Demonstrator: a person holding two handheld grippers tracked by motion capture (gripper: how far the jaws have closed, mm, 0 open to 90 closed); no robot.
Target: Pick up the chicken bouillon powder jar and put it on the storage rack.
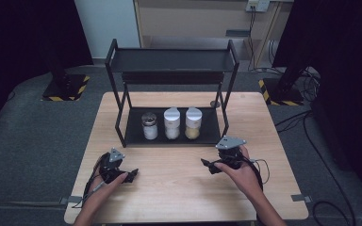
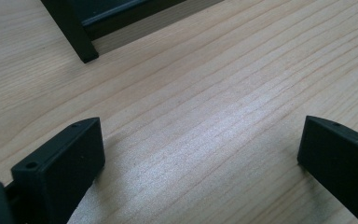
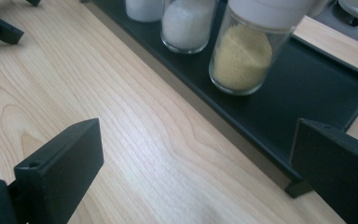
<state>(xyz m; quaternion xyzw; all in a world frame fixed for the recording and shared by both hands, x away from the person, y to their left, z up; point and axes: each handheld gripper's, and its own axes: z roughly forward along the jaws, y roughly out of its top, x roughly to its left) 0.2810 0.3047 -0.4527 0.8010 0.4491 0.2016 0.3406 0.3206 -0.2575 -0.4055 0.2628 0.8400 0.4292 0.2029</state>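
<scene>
The right claw (image 1: 208,165), spread wide and empty, is best squared on the yellow-grain jar (image 3: 245,53) before closing; the left claw (image 1: 131,175) is likewise held open.

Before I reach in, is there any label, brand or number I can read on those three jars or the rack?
No readable text on anything.
Jar of yellow grains: glass bare, no label.
Middle jar and left jar: none visible.
Black rack: unmarked.
Yellow-black hazard stripes on the floor stand bases: a pattern, no words.
</scene>
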